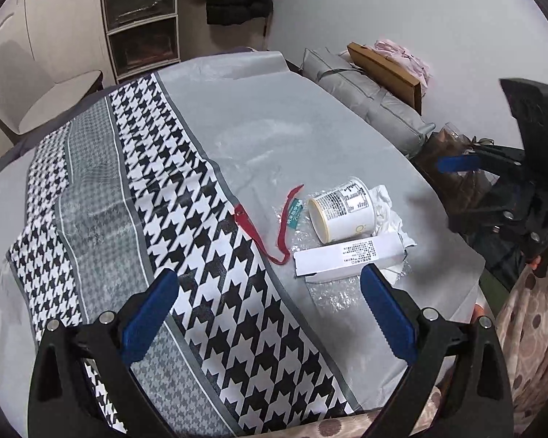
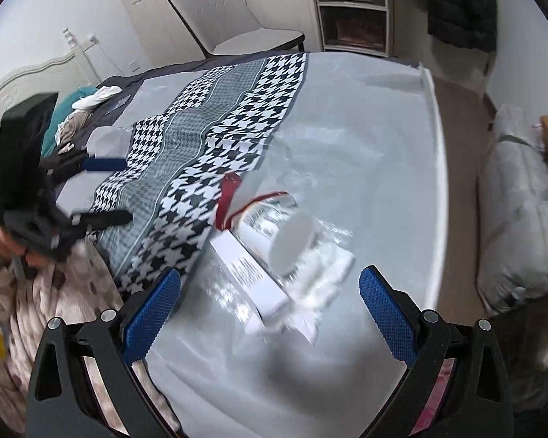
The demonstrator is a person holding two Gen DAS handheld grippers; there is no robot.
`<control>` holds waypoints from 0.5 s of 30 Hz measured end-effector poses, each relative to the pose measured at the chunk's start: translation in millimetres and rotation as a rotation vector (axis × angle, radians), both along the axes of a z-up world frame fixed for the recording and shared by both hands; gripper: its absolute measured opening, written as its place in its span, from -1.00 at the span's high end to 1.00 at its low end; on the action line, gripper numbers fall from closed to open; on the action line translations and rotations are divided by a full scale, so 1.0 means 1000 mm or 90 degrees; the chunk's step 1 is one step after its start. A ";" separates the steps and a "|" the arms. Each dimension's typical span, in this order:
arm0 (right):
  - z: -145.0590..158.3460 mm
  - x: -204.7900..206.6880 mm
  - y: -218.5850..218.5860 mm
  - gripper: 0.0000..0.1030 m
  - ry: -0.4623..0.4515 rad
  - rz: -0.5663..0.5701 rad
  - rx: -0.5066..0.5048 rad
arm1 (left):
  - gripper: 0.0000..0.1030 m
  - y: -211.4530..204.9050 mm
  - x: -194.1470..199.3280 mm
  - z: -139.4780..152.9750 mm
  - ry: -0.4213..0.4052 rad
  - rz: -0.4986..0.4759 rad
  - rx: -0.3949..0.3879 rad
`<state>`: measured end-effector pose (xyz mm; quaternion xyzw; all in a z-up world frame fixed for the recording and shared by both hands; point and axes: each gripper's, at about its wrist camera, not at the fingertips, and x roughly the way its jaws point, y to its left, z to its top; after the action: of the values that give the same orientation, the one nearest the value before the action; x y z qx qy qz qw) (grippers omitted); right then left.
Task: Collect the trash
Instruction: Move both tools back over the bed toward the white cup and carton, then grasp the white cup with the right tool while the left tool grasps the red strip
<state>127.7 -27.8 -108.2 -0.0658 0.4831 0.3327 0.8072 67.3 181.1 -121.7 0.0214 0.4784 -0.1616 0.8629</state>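
Blue-padded fingers of the right gripper (image 2: 270,314) stand wide apart and hold nothing, and the heap of trash lies just ahead of them, between their tips in the right wrist view, so this hand looks the nearer of the two. That heap rests on the grey part of the houndstooth-patterned bedspread (image 1: 208,241), near the bed's edge on the person's side. Its largest piece is the crinkled clear plastic wrap (image 1: 330,295) spread beneath the rest; on it lies the long white cardboard box (image 1: 347,255), whose long axis runs across the left gripper's view and slants away from the right one. Just behind the box the white paper cup with a printed label (image 1: 343,211) lies on its side, mouth toward the left, touching crumpled white tissue (image 1: 387,211). A red ribbon strip (image 1: 270,226) curls beside the cup. The left gripper (image 1: 270,314) is likewise spread open and empty, with the box up and to the right of its centre line, near the right fingertip; a grasp across the box's short width would probably suit either claw
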 end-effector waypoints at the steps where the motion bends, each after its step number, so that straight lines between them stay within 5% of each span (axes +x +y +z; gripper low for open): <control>1: -0.005 0.006 0.005 -0.86 0.008 0.002 0.004 | -0.89 0.000 0.001 -0.004 0.006 -0.003 -0.003; 15: -0.061 0.043 0.043 -0.25 0.098 0.028 0.019 | -0.89 -0.001 0.029 -0.037 0.081 0.006 -0.028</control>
<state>170.8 15.3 -169.3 -0.0388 0.5372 0.3615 0.7611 96.3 180.4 -158.2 -0.0102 0.5290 -0.1687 0.8316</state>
